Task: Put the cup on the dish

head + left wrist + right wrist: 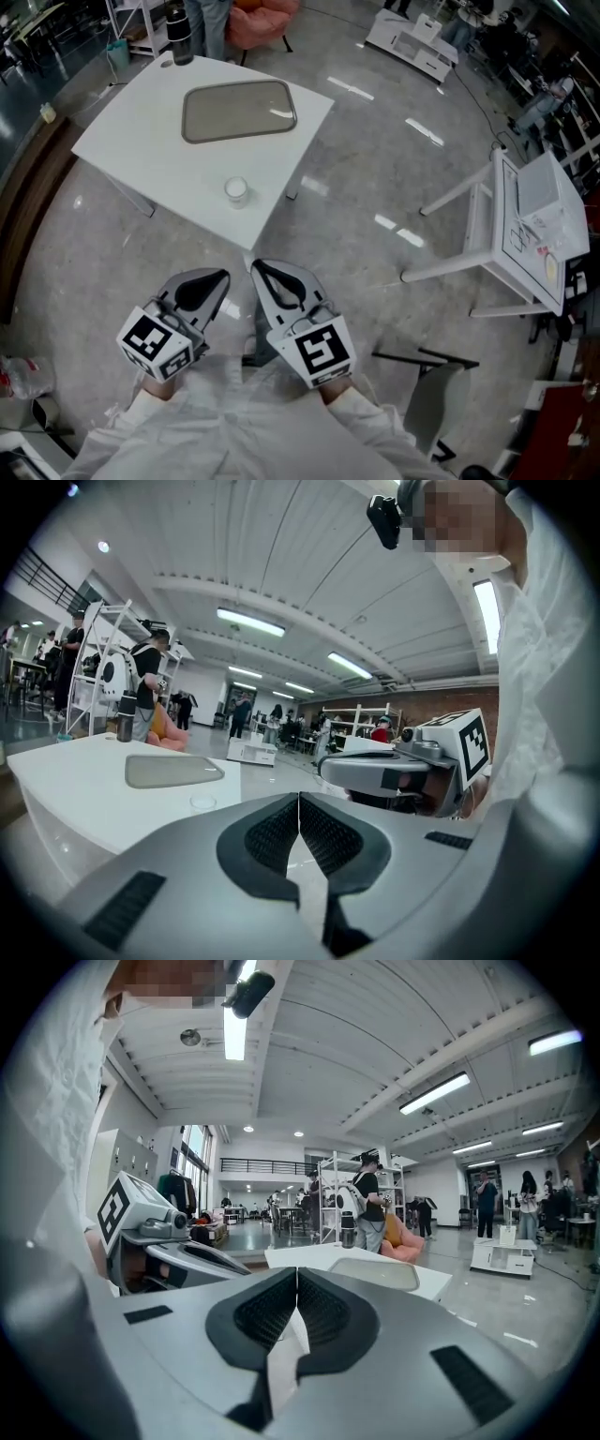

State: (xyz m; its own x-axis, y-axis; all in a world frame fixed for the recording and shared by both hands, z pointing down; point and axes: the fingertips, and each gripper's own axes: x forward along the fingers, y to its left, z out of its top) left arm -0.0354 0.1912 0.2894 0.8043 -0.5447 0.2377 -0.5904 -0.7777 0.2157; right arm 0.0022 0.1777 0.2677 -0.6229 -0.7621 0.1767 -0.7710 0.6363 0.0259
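Observation:
A small clear cup stands near the front edge of the white table; in the left gripper view the cup shows just over the jaws. The dish is a flat grey tray farther back on the table, also seen as the tray and the tray. My left gripper and right gripper hang side by side over the floor, short of the table and close to the person's body. Both are shut with nothing between the jaws: left gripper, right gripper.
A dark bottle stands at the table's far corner. A second white table is at the right, with a black stand on the floor near it. People and shelving fill the background.

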